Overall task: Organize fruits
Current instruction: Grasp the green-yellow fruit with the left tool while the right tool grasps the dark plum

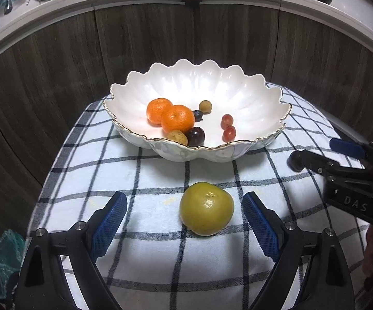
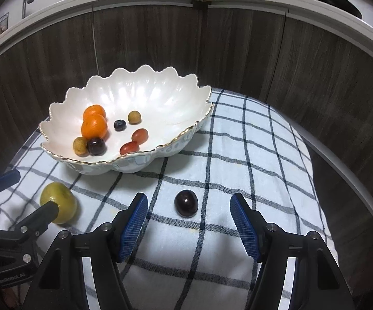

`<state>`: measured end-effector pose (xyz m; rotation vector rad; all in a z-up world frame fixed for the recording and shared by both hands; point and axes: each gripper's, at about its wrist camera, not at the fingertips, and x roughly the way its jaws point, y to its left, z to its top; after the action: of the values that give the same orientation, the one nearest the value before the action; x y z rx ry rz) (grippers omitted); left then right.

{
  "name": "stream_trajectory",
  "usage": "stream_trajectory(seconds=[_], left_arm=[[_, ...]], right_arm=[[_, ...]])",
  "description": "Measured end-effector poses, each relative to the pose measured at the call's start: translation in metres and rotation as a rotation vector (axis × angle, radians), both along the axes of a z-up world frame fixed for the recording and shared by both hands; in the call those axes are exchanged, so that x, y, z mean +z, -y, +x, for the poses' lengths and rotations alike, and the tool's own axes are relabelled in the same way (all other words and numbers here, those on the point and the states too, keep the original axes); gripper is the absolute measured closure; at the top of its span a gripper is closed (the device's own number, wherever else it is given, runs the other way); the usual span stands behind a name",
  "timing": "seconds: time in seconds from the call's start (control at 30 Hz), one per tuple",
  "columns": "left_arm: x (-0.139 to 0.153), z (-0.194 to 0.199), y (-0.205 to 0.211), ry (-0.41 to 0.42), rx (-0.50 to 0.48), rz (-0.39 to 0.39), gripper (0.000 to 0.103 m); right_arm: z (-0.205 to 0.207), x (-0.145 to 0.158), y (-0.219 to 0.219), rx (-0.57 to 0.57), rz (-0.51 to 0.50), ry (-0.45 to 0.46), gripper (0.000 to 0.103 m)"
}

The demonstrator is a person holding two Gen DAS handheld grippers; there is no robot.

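A white scalloped bowl (image 1: 251, 95) (image 2: 171, 98) stands on a checked cloth and holds two oranges (image 1: 177, 118), grapes, a blueberry and other small fruits. A yellow-green citrus fruit (image 1: 206, 208) (image 2: 62, 201) lies on the cloth in front of the bowl, between the jaws of my open left gripper (image 1: 185, 222), untouched. A dark plum (image 2: 186, 203) lies on the cloth between the jaws of my open right gripper (image 2: 189, 222), untouched. In the left wrist view the plum is hidden behind the right gripper (image 1: 313, 152), which enters from the right.
The checked cloth (image 1: 160, 258) (image 2: 238, 155) covers a small table. Dark wood cabinet fronts (image 1: 145, 38) curve behind it under a white counter with pans and kitchenware. A teal mesh item (image 1: 3, 261) is at the lower left.
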<state>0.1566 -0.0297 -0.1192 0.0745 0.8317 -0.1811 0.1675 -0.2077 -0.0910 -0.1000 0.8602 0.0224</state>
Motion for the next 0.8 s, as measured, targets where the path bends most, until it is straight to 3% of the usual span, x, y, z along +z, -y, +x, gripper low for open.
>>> stream_trajectory(seconds=[0.33,0.5,0.7,0.8], left_arm=[[-0.010,0.003,0.008,-0.004,-0.018,-0.022,0.012],[-0.015,0.007,0.010,-0.019,-0.022,-0.021,0.019],[-0.022,0.014,0.010,-0.066,-0.023,-0.042,0.021],[-0.025,0.017,0.010,-0.087,-0.027,-0.053,0.027]], right_arm=[[0.009,-0.017,0.004,-0.010,0.028,-0.020,0.036],[0.014,-0.021,0.005,-0.012,0.045,-0.025,0.037],[0.021,-0.028,0.005,-0.013,0.047,-0.040,0.049],[0.025,-0.033,0.006,-0.015,0.055,-0.061,0.054]])
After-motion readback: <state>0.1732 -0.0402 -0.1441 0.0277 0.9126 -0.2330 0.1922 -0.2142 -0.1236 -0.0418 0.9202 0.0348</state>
